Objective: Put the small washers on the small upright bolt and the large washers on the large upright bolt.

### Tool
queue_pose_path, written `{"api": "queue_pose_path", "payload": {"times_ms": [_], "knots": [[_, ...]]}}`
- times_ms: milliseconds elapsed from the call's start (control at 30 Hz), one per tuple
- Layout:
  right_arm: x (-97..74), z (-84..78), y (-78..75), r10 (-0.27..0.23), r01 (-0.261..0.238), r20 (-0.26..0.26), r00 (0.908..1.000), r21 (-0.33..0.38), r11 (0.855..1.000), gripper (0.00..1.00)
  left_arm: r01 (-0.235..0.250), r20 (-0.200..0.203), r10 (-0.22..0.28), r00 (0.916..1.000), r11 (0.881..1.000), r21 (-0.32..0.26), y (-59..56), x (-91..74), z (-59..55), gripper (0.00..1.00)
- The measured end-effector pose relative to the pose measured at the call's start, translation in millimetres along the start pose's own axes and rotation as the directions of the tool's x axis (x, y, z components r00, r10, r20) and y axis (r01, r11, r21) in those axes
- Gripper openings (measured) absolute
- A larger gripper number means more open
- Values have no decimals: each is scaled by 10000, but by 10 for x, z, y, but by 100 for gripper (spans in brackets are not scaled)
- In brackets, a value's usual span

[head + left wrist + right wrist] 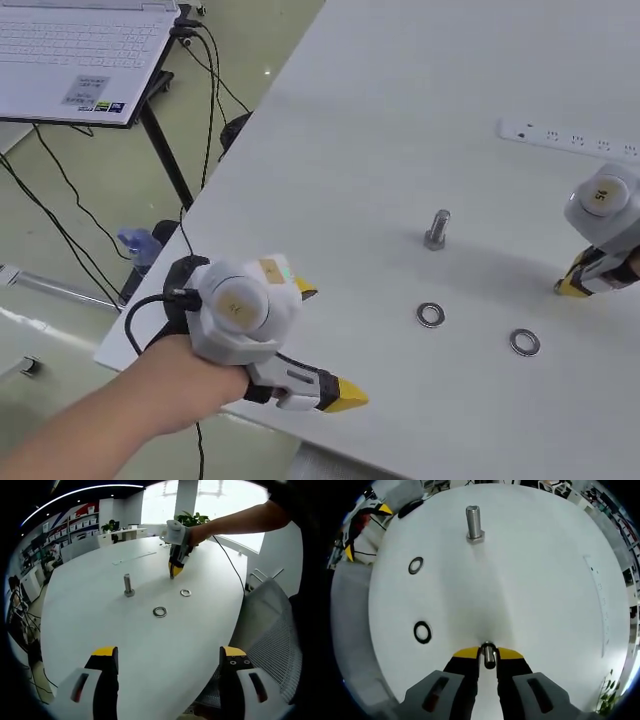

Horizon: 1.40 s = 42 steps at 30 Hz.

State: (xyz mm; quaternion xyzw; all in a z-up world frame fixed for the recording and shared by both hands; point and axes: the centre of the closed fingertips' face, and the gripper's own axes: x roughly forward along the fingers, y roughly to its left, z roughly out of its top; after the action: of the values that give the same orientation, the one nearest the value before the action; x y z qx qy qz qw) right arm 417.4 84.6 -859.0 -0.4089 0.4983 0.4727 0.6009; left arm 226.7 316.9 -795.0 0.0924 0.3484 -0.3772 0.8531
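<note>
The left hand (pixel 185 385), with its bare forearm (pixel 70 440) entering from the lower left, held the left gripper (pixel 328 345) low and nearly level, its yellow-tipped jaws spread wide apart. Well across from it, the right arm (pixel 240 520) reached out, and the right gripper (pixel 572 287) pointed steeply downward, jaws closed tight on a small bolt (pixel 489 659).

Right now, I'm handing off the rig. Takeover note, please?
Left gripper: open, empty, over the table edge.
Right gripper: shut on the small bolt, tip down at the table.
Large bolt stands upright; two washers lie flat near it, apart.
Done: nothing threaded.
Left: stand the small bolt, then sort both washers onto the bolts.
</note>
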Motion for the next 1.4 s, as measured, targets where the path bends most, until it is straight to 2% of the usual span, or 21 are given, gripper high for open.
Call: {"api": "queue_pose_path", "payload": {"times_ms": [300,533,600,900,1100,1200,1400], "knots": [[-2,-25,-18,-108,106,-117,9999,-115,9999,18,7,-69,-6,10000,10000,54,-35,-24,-41,82],[-58,2,-14,-117,117,-9,9999,-134,9998,21,-63,111,63,9999,10000,-27,-31,-80,4,83],[-103,2,-26,-160,158,-72,9998,-287,9995,22,-86,228,85,9997,10000,43,-37,-98,36,83],[-361,186,-58,-215,230,429,9989,-343,9991,28,-131,318,127,9994,9998,123,-51,-144,85,87],[-478,315,44,-136,179,693,9975,-623,9979,32,-25,236,26,9997,10000,-13,-73,-143,86,92],[-496,346,121,-39,113,720,9974,-1030,9946,32,40,216,-39,9998,10000,-39,-81,-148,80,93],[-532,410,238,84,44,955,9954,-1329,9911,35,30,273,-25,9996,9998,-174,-69,-191,98,94]]}}
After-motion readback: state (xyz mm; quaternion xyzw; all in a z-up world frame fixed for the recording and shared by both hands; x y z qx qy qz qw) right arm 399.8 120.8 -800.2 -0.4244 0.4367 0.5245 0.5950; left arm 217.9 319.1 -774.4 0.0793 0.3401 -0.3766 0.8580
